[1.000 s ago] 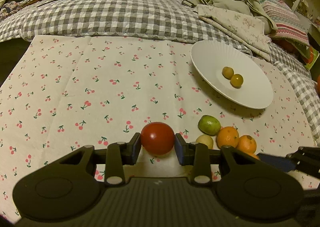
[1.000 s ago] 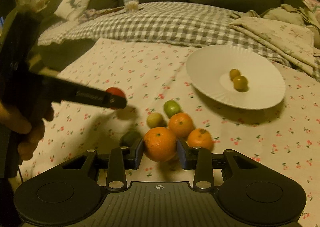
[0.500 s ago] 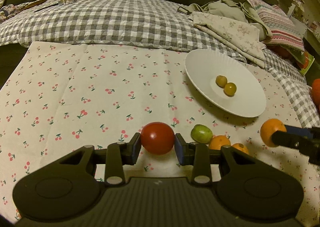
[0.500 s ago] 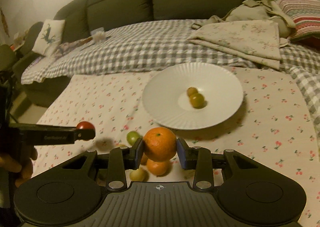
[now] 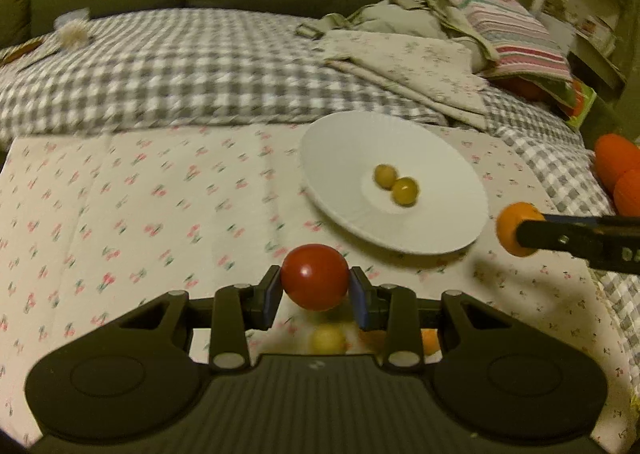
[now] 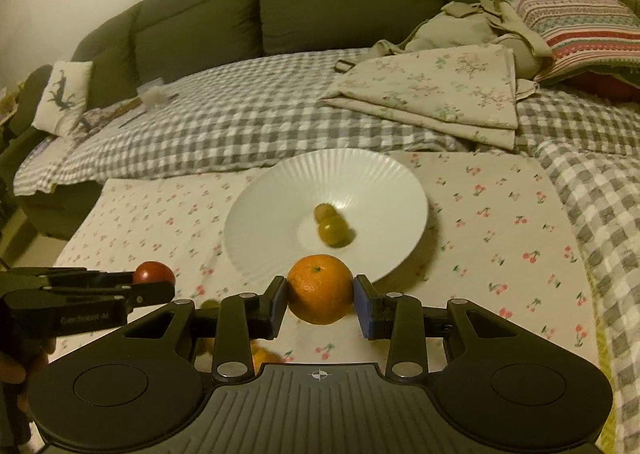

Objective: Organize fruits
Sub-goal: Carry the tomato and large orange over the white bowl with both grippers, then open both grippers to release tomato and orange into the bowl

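My left tongs (image 5: 315,292) are clamped on a red tomato (image 5: 315,276) and my right tongs (image 6: 320,300) on an orange (image 6: 320,289), both carried clear of the cherry-print cloth (image 5: 120,213); my worry is round fruit slipping from flat pads, or the two tongs bumping over one target. The white plate (image 6: 280,189), holding two small green fruits (image 6: 332,228), lies just ahead of the right tongs and ahead-right of the left

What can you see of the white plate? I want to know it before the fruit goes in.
The white plate is round, wide and shallow, with fine ribs fanning out to the rim and a smooth centre; it looks ceramic. It rests slightly tilted on the cherry-print cloth. Two small yellow-green fruits lie touching in its centre. Nothing else touches it.
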### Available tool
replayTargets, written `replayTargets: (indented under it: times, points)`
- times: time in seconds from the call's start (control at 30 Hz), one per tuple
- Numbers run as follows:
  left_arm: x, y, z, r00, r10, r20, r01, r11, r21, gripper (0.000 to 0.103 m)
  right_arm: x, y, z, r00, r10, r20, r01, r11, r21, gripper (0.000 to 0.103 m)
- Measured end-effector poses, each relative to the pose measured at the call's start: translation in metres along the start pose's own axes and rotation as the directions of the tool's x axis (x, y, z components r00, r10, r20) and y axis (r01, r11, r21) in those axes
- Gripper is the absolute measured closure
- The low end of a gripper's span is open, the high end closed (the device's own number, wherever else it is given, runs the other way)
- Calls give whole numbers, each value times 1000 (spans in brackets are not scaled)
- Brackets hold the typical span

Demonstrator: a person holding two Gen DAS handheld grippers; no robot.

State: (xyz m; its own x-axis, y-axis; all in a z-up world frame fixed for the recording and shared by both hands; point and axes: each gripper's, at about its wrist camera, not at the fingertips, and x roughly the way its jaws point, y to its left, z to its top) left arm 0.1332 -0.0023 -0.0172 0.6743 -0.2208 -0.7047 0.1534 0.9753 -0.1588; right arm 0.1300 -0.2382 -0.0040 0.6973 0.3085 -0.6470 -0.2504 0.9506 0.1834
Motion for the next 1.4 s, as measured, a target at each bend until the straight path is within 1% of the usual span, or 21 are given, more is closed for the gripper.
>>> replayTargets:
  times: [0.2,0.37,0.6,0.77,0.97,1.07,1.2,1.4]
  points:
    - [21,-28,20,999,-35,34,32,996,78,69,18,-16,10,999,-40,-12,40,999,5,68]
    - [43,-45,28,999,-47,25,43,990,133,69,31,-24,17,999,-44,-10,44,999,1,68]
    - [68,-53,37,999,-41,13,38,984,176,69,45,-24,23,999,-38,-11,38,999,-28,68]
    - [80,-56,36,999,-39,9,36,975,221,69,60,-25,25,999,-30,-23,29,998,-47,68]
    - [89,-54,37,999,-50,13,46,969,242,69,73,-23,24,999,-27,-33,25,997,-73,68]
    - [93,-54,37,999,-44,13,39,966,254,69,77,-23,24,999,-25,-39,22,997,-72,68]
    - [97,-53,37,999,-50,18,44,967,253,69,81,-22,22,999,-20,-38,17,996,-84,67]
    - [99,-51,39,998,-62,12,57,972,229,68,82,-26,22,999,7,-37,-8,999,-31,63]
